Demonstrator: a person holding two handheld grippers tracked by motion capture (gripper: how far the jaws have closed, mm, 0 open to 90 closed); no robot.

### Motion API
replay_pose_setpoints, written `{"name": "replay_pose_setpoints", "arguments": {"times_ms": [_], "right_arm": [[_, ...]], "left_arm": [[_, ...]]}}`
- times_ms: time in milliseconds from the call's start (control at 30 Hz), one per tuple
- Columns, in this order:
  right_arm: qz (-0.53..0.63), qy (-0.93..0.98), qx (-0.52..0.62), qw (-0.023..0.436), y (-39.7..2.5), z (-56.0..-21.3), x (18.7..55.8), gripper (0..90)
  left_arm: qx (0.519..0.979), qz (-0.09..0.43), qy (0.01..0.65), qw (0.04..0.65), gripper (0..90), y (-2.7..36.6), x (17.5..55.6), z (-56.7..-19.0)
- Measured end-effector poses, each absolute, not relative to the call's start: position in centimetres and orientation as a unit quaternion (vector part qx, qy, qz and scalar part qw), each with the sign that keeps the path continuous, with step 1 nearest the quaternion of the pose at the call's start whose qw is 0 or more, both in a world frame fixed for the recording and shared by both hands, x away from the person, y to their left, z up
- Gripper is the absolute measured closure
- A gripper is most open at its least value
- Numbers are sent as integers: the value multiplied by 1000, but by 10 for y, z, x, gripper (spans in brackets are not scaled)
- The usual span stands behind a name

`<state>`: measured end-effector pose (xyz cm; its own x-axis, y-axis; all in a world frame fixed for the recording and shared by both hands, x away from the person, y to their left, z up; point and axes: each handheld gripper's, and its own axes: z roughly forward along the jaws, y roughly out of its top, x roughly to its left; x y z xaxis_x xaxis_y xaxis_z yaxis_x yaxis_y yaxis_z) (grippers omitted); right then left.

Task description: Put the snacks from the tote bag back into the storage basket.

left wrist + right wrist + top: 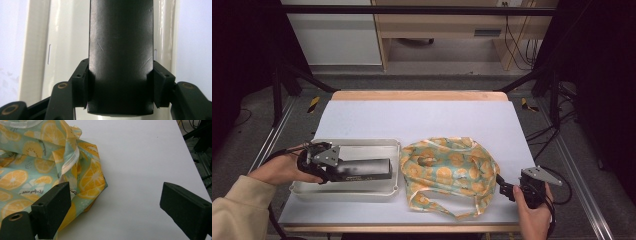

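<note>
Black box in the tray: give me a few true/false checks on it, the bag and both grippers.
1. The left gripper is shut on the black box. True.
2. The black box lies on the bare table. False: it is over the white tray.
3. The right gripper stands open. True: its jaws are wide apart.
4. The right gripper holds the fruit-print bag. False: one jaw is at the bag's corner, with nothing clamped.
5. The bag lies to the right of the tray in the high view. True.
</note>
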<state>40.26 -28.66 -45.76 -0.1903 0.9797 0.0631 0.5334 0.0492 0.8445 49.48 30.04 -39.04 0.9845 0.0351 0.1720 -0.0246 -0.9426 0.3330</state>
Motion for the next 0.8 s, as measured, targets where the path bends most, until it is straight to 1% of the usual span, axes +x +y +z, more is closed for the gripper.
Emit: {"name": "replay_pose_setpoints", "arguments": {"times_ms": [233, 633, 800], "right_arm": [[391, 666, 568, 284, -287, -458, 402, 103], [392, 666, 570, 279, -287, -458, 402, 98], [394, 666, 568, 281, -287, -458, 402, 97]], "left_arm": [[983, 81, -19, 166, 434, 291, 493, -391], [982, 75, -13, 174, 434, 290, 494, -397], [983, 73, -20, 170, 434, 290, 495, -400]]}}
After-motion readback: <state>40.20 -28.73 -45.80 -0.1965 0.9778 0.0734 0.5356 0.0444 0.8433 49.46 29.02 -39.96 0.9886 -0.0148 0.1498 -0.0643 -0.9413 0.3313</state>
